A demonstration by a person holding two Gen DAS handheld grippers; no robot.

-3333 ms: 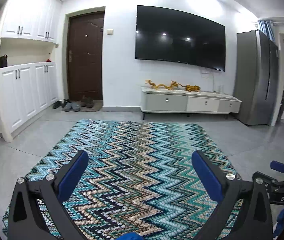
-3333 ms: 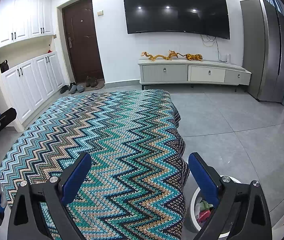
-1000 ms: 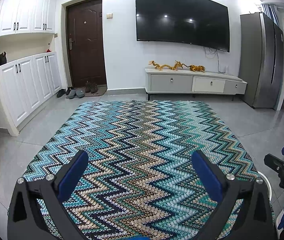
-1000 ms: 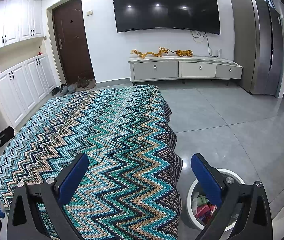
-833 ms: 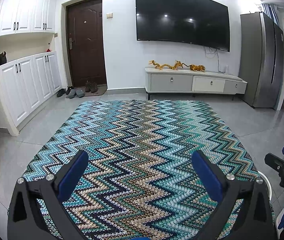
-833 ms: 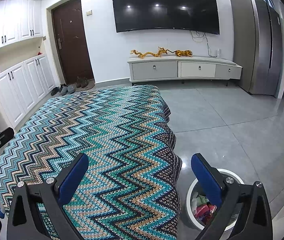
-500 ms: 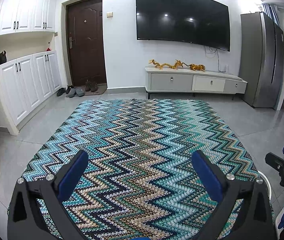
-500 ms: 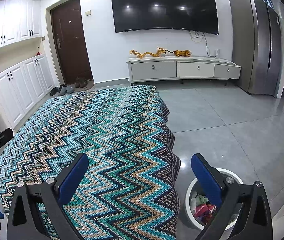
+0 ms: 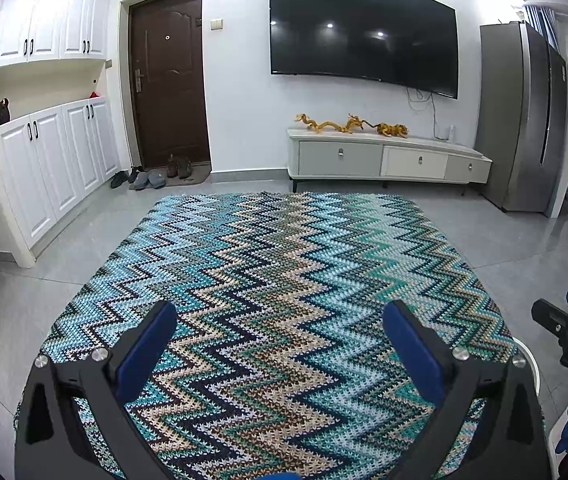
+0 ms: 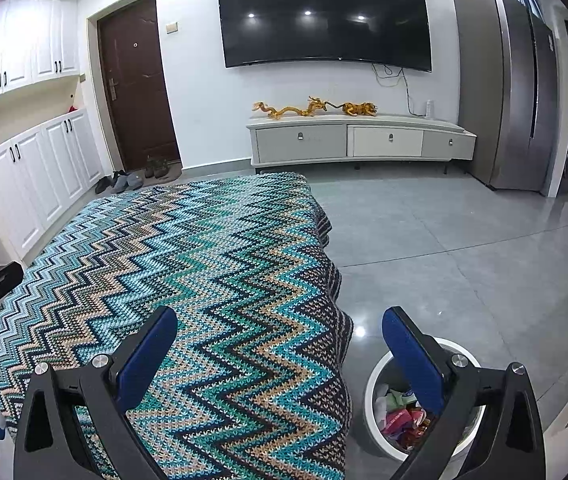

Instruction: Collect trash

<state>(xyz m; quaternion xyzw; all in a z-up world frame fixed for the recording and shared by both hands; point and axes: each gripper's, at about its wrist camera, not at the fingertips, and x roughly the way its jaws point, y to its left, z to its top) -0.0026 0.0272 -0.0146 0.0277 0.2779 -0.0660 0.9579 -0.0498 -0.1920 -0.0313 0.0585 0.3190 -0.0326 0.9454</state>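
Observation:
A white round trash bin [image 10: 373, 384] stands on the floor at the table's right side, with colourful wrappers [image 10: 397, 416] inside; its rim also shows in the left wrist view [image 9: 525, 354]. My right gripper [image 10: 280, 344] is open and empty, over the table's right edge and the bin. My left gripper [image 9: 280, 342] is open and empty above the zigzag-patterned tablecloth [image 9: 284, 280]. No loose trash shows on the cloth. The right gripper's body shows at the right edge of the left wrist view [image 9: 567, 332].
A TV cabinet [image 9: 387, 158] with gold figurines stands under a wall TV [image 9: 363, 32]. A grey fridge [image 10: 511, 92] is at the right, white cupboards [image 9: 48, 160] and a brown door [image 9: 168, 80] with shoes [image 9: 144, 178] at the left. Grey tiled floor [image 10: 463, 260] surrounds the table.
Both grippers stay open and empty. Over the last seconds both views rose and tilted slightly, and the bin came further into the right wrist view; in the last second almost nothing moved.

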